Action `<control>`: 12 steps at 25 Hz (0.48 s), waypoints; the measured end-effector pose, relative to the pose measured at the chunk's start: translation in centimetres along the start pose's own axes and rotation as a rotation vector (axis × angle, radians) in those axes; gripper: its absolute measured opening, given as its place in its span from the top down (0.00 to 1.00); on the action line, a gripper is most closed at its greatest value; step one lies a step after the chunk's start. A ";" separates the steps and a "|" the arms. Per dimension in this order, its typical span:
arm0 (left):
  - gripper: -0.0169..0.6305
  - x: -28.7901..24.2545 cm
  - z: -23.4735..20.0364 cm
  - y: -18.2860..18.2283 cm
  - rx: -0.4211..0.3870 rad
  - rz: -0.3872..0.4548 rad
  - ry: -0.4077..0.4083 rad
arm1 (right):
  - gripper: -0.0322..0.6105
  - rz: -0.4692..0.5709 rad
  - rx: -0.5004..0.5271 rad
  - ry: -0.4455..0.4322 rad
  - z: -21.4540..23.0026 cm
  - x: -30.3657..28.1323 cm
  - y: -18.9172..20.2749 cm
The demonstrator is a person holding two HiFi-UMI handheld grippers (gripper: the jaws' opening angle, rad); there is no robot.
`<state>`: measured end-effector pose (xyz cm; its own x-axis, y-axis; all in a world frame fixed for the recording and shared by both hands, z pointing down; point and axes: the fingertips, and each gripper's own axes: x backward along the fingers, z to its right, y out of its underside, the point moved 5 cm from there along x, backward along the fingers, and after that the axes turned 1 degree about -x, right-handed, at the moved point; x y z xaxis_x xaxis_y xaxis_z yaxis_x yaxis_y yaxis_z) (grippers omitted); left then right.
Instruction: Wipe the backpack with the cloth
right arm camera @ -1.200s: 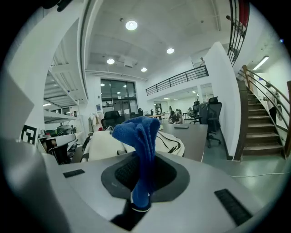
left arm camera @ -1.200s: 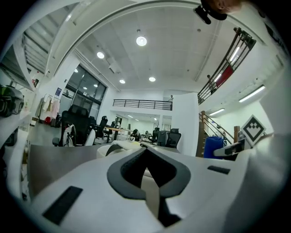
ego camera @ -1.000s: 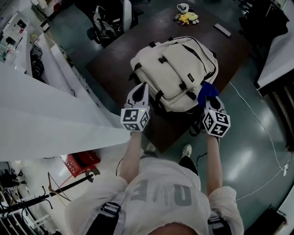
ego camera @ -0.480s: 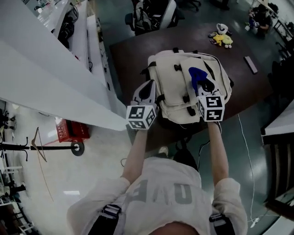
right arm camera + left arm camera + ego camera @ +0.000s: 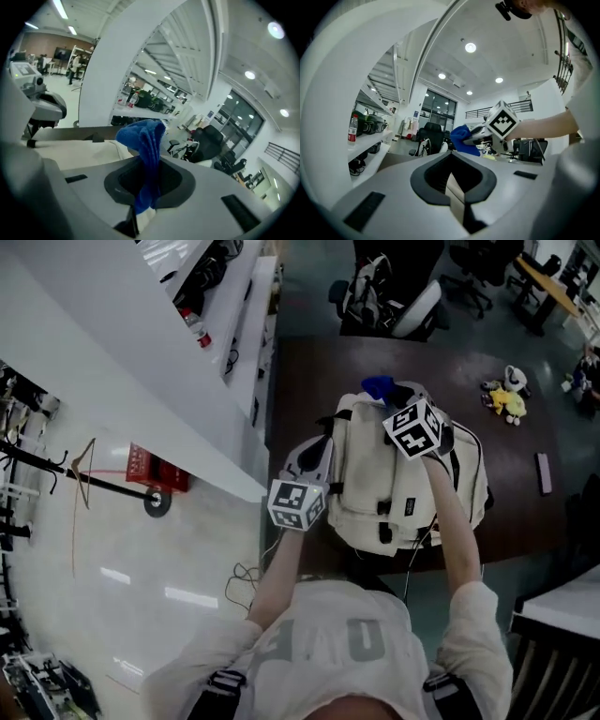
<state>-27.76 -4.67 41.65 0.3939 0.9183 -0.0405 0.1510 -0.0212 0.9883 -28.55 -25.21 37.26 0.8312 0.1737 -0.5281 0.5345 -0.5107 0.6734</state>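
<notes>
A cream backpack [image 5: 405, 486] lies flat on a dark brown table [image 5: 300, 381]. My right gripper [image 5: 388, 397] is over the backpack's far top edge, shut on a blue cloth [image 5: 377, 386]. In the right gripper view the cloth [image 5: 146, 140] stands bunched up out of the jaws, with cream backpack fabric [image 5: 79, 151] below and left. My left gripper [image 5: 315, 450] sits at the backpack's left edge. In the left gripper view its jaws [image 5: 452, 183] are shut with nothing seen between them, and the cloth [image 5: 464, 139] shows ahead in the right gripper [image 5: 474, 137].
A yellow plush toy [image 5: 509, 403] and a dark flat bar [image 5: 545, 472] lie on the table's right part. Office chairs [image 5: 386, 298] stand beyond the table. A long white counter [image 5: 169, 381] runs along the left, with a red crate [image 5: 155, 471] below it.
My right gripper has carried the blue cloth from the backpack's near right side across to its far top edge. The left gripper has stayed at the backpack's left edge. The head view has swung round.
</notes>
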 end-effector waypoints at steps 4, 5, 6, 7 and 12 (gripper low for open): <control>0.97 -0.6 -0.2 0.5 0.002 -0.009 -0.071 | 0.89 -0.074 0.218 -0.125 -1.5 -5.4 0.4; 0.97 -0.4 -0.3 0.6 0.003 -0.013 -0.088 | 0.89 -0.092 0.274 -0.151 -2.3 -6.3 0.7; 0.97 -0.2 -0.4 0.8 0.004 -0.015 -0.105 | 0.89 -0.109 0.332 -0.169 -3.2 -7.0 0.9; 0.97 0.1 -0.6 1.1 0.009 -0.017 -0.122 | 0.89 -0.123 0.391 -0.178 -3.9 -7.4 1.0; 0.97 1.2 -1.2 1.8 0.047 -0.002 -0.181 | 0.89 -0.142 0.552 -0.225 -5.5 -6.3 0.3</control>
<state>-28.10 -3.11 43.53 0.5497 0.8322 -0.0727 0.1926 -0.0415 0.9804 -32.86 -21.82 43.62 0.6725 0.1206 -0.7302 0.4297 -0.8669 0.2525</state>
